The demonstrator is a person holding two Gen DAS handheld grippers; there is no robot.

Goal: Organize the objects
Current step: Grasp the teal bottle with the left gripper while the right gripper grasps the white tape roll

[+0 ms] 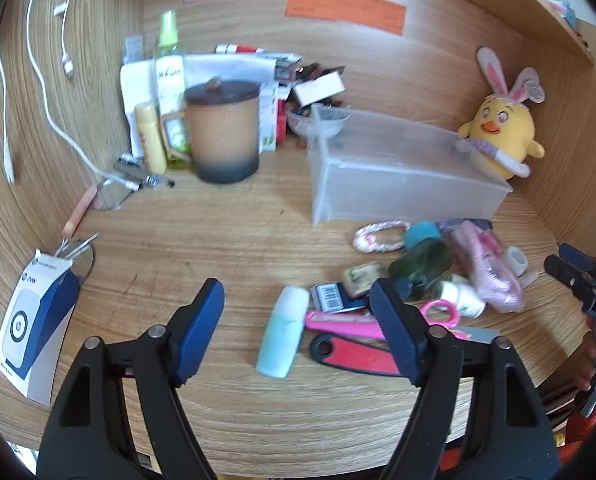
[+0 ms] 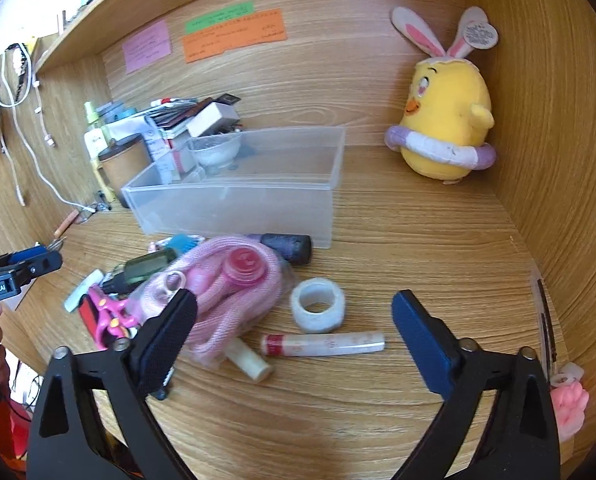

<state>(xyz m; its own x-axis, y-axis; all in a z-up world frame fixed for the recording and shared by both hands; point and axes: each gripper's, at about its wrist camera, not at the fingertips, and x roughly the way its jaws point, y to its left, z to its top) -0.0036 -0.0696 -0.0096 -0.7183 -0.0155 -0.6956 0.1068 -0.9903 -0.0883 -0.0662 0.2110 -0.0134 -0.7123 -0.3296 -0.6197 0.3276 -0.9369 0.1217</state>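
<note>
Right tool [image 2: 294, 320] above tape roll [image 2: 317, 306]

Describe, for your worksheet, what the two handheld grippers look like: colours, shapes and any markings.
The left gripper and right gripper share one design: black triangular arms with cut-out windows, silver rivets at the joints, and flat dark-blue textured pads. Seen from the other camera, each black body carries white lettering: the left reads "GenRobot.AI", the right shows only partly. No cables or sleeves show.

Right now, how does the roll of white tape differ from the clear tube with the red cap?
The white tape roll is a short hollow ring; the clear tube is long and thin. The tape roll stands on its end, the tube lies flat. Both rest on the wooden desk, untouched.
</note>
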